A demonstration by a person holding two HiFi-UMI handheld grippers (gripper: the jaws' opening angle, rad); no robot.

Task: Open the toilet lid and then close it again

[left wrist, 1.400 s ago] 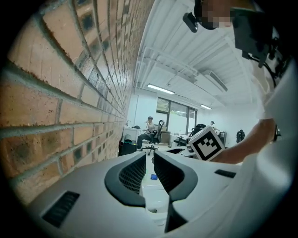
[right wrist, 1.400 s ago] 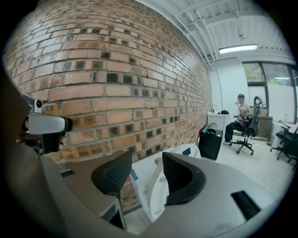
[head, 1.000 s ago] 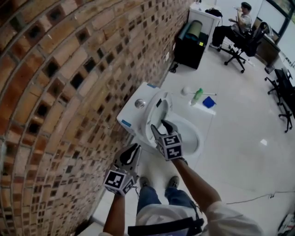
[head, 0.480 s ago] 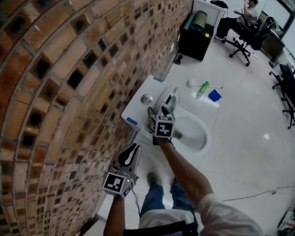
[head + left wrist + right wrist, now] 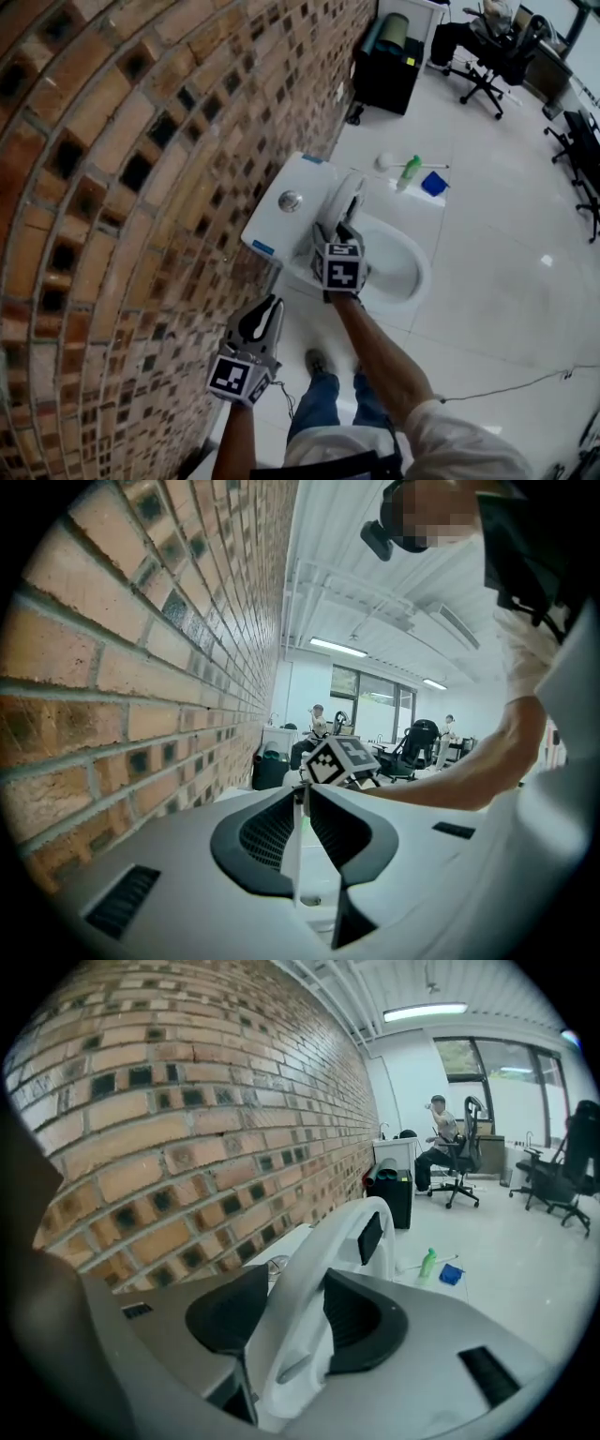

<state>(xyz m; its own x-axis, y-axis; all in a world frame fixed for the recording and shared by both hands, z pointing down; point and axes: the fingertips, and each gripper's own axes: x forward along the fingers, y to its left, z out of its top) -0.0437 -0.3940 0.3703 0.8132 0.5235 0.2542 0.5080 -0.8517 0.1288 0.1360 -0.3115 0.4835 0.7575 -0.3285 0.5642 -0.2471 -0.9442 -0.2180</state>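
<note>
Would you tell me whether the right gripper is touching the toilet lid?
Touching. The right gripper view shows the right gripper, its jaws having just closed further, with the raised toilet lid pressed between them.

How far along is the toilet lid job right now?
Opening looks done: the lid stands upright by the tank. In hand: the right gripper has just been closing on its top edge. Left: lowering it onto the bowl. The left gripper is shut, empty.
</note>
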